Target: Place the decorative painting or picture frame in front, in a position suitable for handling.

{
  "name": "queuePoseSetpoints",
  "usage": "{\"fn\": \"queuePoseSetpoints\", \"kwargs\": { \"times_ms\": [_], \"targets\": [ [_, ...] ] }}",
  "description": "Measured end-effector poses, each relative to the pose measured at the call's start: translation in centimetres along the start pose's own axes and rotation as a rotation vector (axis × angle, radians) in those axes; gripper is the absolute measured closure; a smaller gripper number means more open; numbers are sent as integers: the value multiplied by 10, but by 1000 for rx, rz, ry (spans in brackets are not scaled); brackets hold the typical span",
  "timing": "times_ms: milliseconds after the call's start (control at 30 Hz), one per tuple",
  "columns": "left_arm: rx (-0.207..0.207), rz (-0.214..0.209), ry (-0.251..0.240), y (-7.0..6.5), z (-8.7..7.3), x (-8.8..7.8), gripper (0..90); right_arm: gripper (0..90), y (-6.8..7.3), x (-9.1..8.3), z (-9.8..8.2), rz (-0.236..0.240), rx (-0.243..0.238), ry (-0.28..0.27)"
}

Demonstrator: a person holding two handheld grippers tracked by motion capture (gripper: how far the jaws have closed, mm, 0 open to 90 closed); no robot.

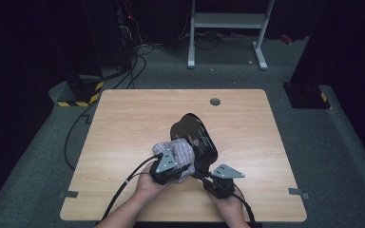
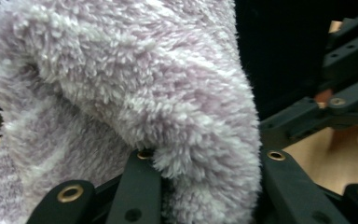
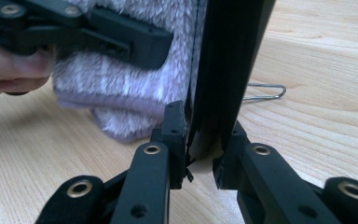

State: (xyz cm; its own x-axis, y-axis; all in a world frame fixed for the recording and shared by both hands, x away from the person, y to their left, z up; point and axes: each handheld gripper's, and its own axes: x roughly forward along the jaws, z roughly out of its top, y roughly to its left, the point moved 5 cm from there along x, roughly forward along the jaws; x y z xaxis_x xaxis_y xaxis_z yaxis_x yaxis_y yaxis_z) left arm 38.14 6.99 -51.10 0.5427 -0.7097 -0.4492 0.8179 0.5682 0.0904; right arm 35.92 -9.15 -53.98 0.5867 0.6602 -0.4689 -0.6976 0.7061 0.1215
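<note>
Shoe point(image 1: 197, 137), black, glossy: heel edge clamped in right tool point(image 3: 200, 154). Left tool point(image 2: 200, 186), closed on fluffy lilac cloth point(image 2: 130, 88), polishing alongside. Next: rub cloth across upper.

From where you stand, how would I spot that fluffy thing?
Look at the wooden table, near its front middle where both hands work. There the left gripper presses a cloth against a glossy black shoe. The cloth is the only soft, pale lilac, fuzzy thing; everything around it is hard and black.
</note>
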Motion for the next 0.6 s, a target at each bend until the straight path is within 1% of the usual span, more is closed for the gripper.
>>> {"fn": "queuePoseSetpoints", "kwargs": {
  "times_ms": [33,100,233,333,500,600],
  "targets": [
    [6,4,0,0,0,0,712,779,0,0,0,0,0,0],
    [1,0,-2,3,0,0,712,778,0,0,0,0,2,0],
    [-6,24,-1,15,0,-1,712,778,0,1,0,-2,5,-1],
    [-18,53,0,28,1,-2,712,778,0,1,0,-1,7,0],
    [-42,125,-1,54,1,-5,712,778,0,1,0,-2,10,0],
    [-58,166,16,69,-1,-6,712,777,0,1,0,-2,6,0]
  ]
}}
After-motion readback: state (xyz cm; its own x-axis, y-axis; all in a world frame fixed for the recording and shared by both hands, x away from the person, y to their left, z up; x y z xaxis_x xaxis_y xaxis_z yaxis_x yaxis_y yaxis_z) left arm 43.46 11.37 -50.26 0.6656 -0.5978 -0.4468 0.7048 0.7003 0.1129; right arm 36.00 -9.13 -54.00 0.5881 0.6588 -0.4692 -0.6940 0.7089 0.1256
